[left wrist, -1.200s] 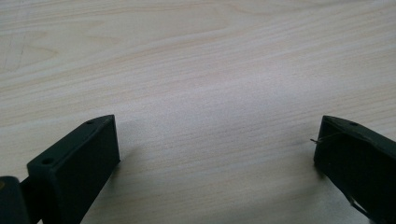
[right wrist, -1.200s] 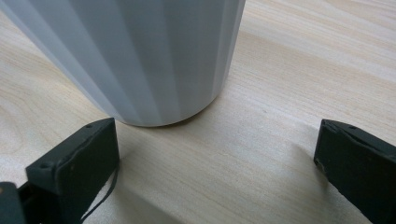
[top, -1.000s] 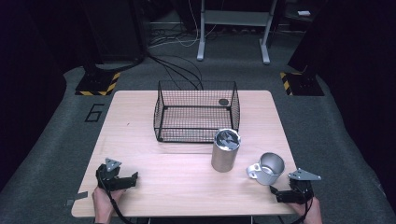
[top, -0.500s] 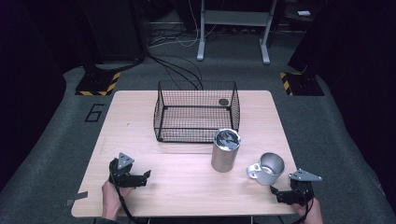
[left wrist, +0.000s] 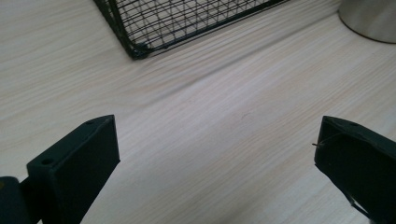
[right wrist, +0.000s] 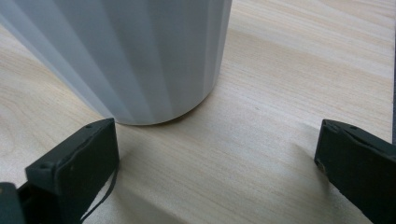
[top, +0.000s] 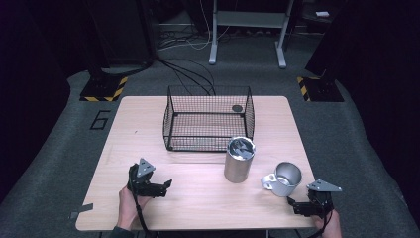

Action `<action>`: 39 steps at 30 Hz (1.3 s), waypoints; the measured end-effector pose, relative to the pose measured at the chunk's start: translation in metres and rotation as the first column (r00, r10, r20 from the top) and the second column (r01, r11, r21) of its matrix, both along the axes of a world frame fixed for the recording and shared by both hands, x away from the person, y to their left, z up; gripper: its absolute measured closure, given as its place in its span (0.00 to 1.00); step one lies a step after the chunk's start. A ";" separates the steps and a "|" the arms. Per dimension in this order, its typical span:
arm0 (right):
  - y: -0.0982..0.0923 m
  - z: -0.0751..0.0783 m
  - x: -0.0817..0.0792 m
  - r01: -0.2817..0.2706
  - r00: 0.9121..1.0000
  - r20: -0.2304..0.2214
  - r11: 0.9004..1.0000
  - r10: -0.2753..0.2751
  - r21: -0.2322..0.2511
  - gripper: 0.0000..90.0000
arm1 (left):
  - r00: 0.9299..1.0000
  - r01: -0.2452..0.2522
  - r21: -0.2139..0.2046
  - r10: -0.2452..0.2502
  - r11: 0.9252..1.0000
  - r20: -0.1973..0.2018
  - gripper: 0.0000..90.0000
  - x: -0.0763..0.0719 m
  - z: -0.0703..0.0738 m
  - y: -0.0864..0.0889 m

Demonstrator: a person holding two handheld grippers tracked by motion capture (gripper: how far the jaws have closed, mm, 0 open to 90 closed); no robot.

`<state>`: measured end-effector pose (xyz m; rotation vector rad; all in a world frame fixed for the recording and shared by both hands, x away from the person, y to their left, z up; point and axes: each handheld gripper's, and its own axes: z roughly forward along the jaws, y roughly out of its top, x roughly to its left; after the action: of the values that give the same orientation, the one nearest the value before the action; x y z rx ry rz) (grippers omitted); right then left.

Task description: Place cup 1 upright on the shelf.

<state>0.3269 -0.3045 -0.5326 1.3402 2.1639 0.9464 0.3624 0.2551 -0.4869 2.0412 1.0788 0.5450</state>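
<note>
**Left gripper advancing, mug unclaimed**

Shifted since earlier frame: left gripper [top: 166, 185], now further in from table edge, pointing right toward centre. Right gripper [top: 293, 207] unchanged near front right corner.

Largest first: wooden table [top: 148, 124]; wire basket [top: 208, 124] at back centre, small dark disc [top: 237, 108] inside. Tall steel canister [top: 239, 159] just in front of basket, upright. Metal mug [top: 283, 178] right of canister, just beside right gripper, resting on table. Jaws on both grippers spread wide, holding nothing; mug wall [right wrist: 126, 56] close ahead between right jaws.

Risks, as judgement: mug handle facing left jaw side, likely nudge and spin on closing; smooth wall, possible slip; canister near, possible knock during lift toward basket.
</note>
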 end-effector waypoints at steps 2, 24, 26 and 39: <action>0.001 0.000 0.000 0.004 1.000 -0.006 1.000 -0.004 0.001 0.00 | 1.000 0.024 0.000 -0.024 1.000 -0.007 0.00 0.001 0.002 -0.004; 0.001 0.001 0.001 -0.007 1.000 -0.012 1.000 0.007 -0.002 0.00 | 0.980 0.197 -0.038 -0.196 0.980 0.024 0.00 0.015 0.029 -0.058; 0.001 0.001 0.001 -0.009 1.000 -0.011 1.000 0.009 -0.003 0.00 | 0.978 0.207 -0.042 -0.205 0.978 0.034 0.00 0.016 0.030 -0.062; 0.001 0.001 0.001 -0.009 1.000 -0.012 1.000 0.009 -0.002 0.00 | 0.964 0.264 -0.038 -0.262 0.964 0.053 0.00 0.021 0.046 -0.087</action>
<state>0.3280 -0.3038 -0.5320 1.3394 2.1804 0.9415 0.3839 0.1681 -0.4413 2.0796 0.7676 0.4267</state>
